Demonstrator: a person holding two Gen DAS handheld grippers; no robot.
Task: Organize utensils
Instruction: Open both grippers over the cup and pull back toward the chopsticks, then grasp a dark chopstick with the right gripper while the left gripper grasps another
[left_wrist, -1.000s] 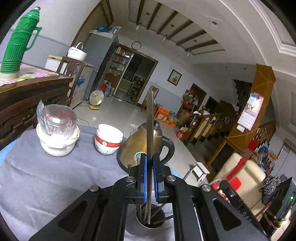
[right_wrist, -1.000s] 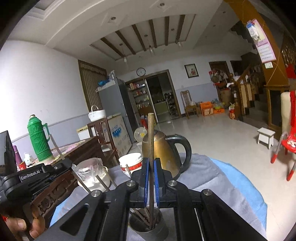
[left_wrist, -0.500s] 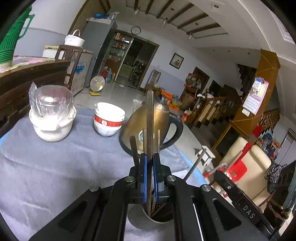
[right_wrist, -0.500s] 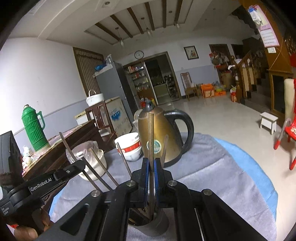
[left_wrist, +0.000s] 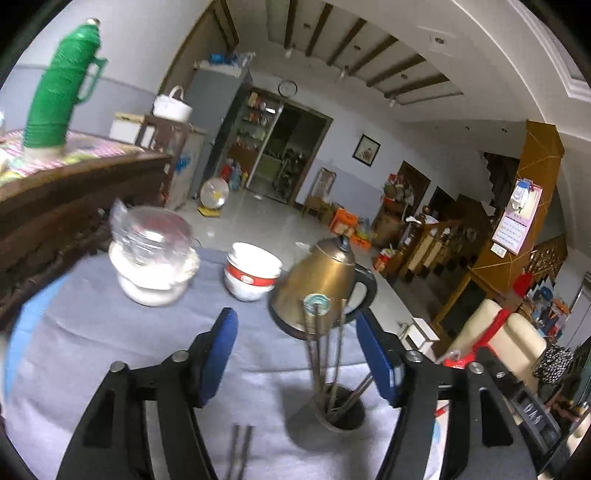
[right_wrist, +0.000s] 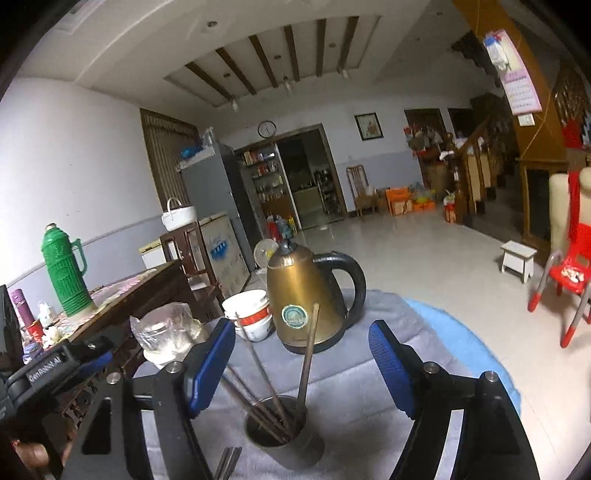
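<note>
A metal utensil cup (left_wrist: 341, 411) (right_wrist: 277, 432) stands on the grey cloth and holds several chopsticks (left_wrist: 317, 354) (right_wrist: 306, 365) leaning upright. My left gripper (left_wrist: 297, 354) is open and empty, with the cup just ahead between its blue pads. My right gripper (right_wrist: 302, 363) is open and empty, its pads on either side of the cup. Two more chopsticks (left_wrist: 239, 452) (right_wrist: 226, 461) lie flat on the cloth near the bottom edge. The left gripper's body (right_wrist: 55, 373) shows at the left of the right wrist view.
A brass kettle (left_wrist: 325, 280) (right_wrist: 306, 295) stands behind the cup. Stacked red-and-white bowls (left_wrist: 251, 275) (right_wrist: 249, 314) and a plastic-wrapped white pot (left_wrist: 153, 258) (right_wrist: 168, 332) sit to its left. A green thermos (left_wrist: 61, 92) (right_wrist: 66, 273) stands on a dark wooden cabinet.
Both grippers were shut on chopsticks held upright over the cup. Now both are open and those chopsticks stand in the cup. Both grippers have pulled back a little.
</note>
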